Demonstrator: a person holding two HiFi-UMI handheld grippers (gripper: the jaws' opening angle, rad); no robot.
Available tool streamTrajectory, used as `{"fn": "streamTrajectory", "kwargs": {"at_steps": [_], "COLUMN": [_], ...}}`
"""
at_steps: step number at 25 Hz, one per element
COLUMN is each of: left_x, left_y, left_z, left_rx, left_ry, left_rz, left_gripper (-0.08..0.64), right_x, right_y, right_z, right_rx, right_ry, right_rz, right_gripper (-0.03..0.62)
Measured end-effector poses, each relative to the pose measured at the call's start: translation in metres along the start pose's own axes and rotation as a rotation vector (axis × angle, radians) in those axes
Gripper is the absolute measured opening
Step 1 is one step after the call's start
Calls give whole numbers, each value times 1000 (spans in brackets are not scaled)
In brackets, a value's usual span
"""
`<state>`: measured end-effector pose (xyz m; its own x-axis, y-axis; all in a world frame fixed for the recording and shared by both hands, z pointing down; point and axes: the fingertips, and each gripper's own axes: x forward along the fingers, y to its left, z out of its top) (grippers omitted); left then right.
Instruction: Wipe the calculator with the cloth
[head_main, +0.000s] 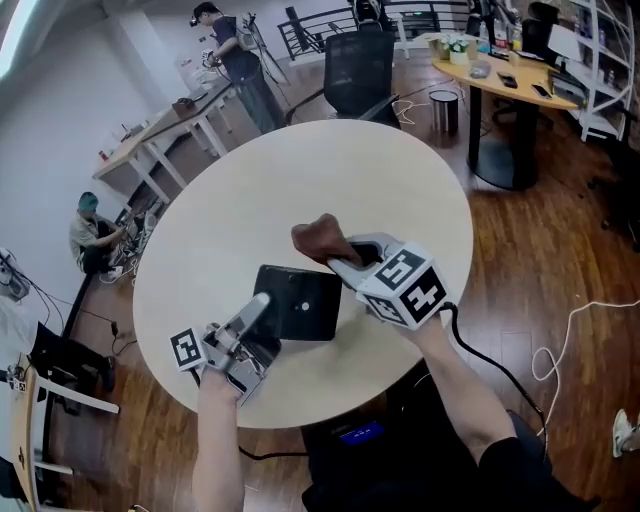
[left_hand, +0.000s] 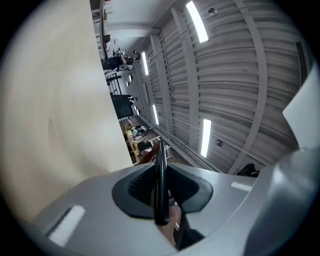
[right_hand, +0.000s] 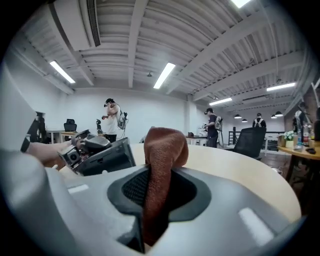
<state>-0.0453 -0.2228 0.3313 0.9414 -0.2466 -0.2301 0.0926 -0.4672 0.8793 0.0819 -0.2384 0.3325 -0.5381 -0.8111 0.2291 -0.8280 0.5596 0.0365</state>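
A black flat calculator (head_main: 303, 303) sits low over the near part of the round beige table (head_main: 300, 190). My left gripper (head_main: 262, 302) reaches in from the lower left, shut on the calculator's left edge. In the left gripper view the calculator (left_hand: 160, 180) shows edge-on as a thin black strip between the jaws of the left gripper (left_hand: 161, 200). My right gripper (head_main: 345, 260) is just right of the calculator, shut on a brown cloth (head_main: 320, 238) that bulges out past its tips. The right gripper view has the cloth (right_hand: 162, 160) pinched upright and the tilted calculator (right_hand: 107, 159) to the left.
A black office chair (head_main: 360, 70) stands at the table's far side, with a bin (head_main: 443, 110) and a wooden desk (head_main: 500, 75) to the right. A long desk (head_main: 170, 125) and a seated person (head_main: 95, 230) are at left. Cables lie on the wood floor.
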Motion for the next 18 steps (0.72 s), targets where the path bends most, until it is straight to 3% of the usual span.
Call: {"fn": "streamTrajectory", "kwargs": {"at_steps": [5,8,10,14,16,18], "left_x": [7,10,14,27,31,32], "left_y": [32,38,33,10,0,-9], "left_z": [18,37,43,35,25,14], "left_rx": [-22,-46,-26,151,284,405], "left_ry": [-21,-121,-170,-189,-176,-119], "left_rz": [91,82,65,71,89,90], "left_gripper": [104,267,328,481,534,543], "right_x": [15,20,24,35,37,38], "right_y": [29,47,64,91,95,93], "right_z": [-30,-37,-37,-36,-33,-30], "right_rx": [-3,9,-3,16,47,75], "right_ry": [66,86,111,131,118,97], "right_rz": [76,127,169,222,229,227], "right_gripper": [84,84,84,84,84,84]}}
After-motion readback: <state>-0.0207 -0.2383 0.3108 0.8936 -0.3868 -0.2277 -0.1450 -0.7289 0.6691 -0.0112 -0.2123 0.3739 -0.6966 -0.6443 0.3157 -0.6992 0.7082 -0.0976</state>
